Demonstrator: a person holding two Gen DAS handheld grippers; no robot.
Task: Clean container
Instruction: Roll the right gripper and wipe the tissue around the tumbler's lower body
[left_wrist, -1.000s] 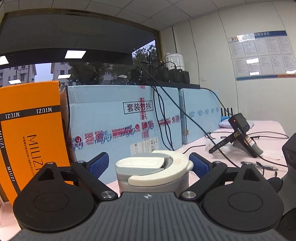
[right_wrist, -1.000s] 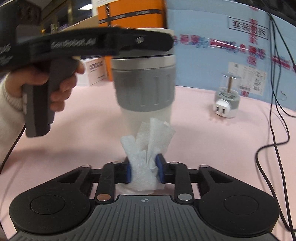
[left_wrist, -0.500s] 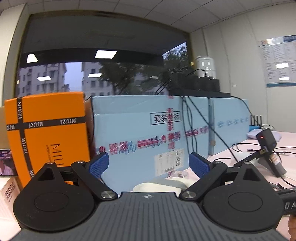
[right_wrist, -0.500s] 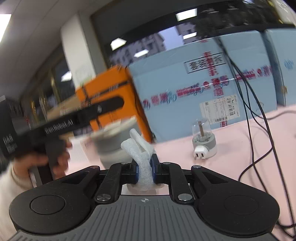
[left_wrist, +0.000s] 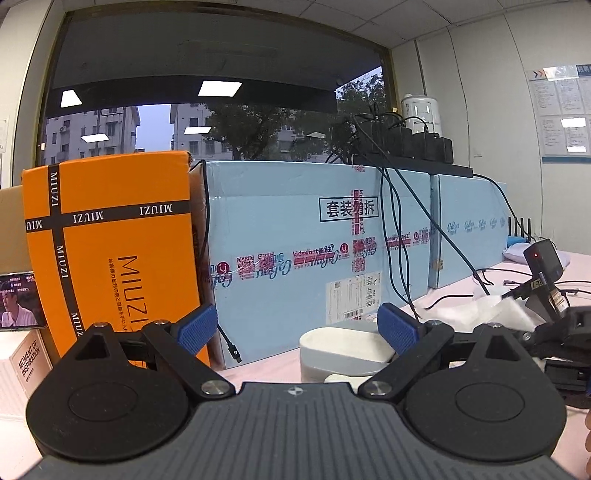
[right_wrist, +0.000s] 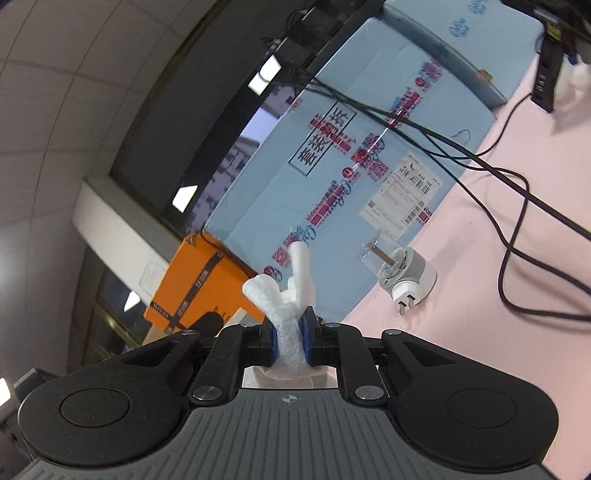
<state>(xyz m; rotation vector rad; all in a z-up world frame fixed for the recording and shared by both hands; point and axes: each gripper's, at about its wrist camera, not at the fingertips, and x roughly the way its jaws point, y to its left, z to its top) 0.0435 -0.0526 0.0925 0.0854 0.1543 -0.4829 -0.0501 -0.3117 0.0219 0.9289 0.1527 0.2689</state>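
A: At the far left of the left wrist view we see a phone (left_wrist: 22, 301) propped above a white box (left_wrist: 18, 369). Next comes the orange box (left_wrist: 110, 258), which is closed, so we cannot say what it holds.

B: And the left gripper (left_wrist: 295, 328)?

A: Its jaws stand at a middling width. The container (left_wrist: 332, 363) sits low between them, towards the right side. It has a grey body with a cream lid (left_wrist: 340, 341) on top, so we see nothing of its inside. The right pad overlaps its rim and the left pad stands clear of it (the gripper's own body hides everything lower). We cannot tell whether it is gripped.

B: Which way does it point?

A: Its lid end is up, and its long axis is roughly upright, as far as the visible top lets us judge. Behind it the blue cartons (left_wrist: 295, 258) stand taped shut on the pink table (left_wrist: 266, 365).

B: And further right?

A: The right gripper (right_wrist: 291, 343) pinches a white tissue (right_wrist: 280, 314). Its jaws have just been closing and stand narrow, with the wad between the pads and loose ends sticking out ahead. To the right in its tilted view, a small plug-in device (right_wrist: 406, 273) sits on the table near a carton. Its clear dome holds only a thin post.
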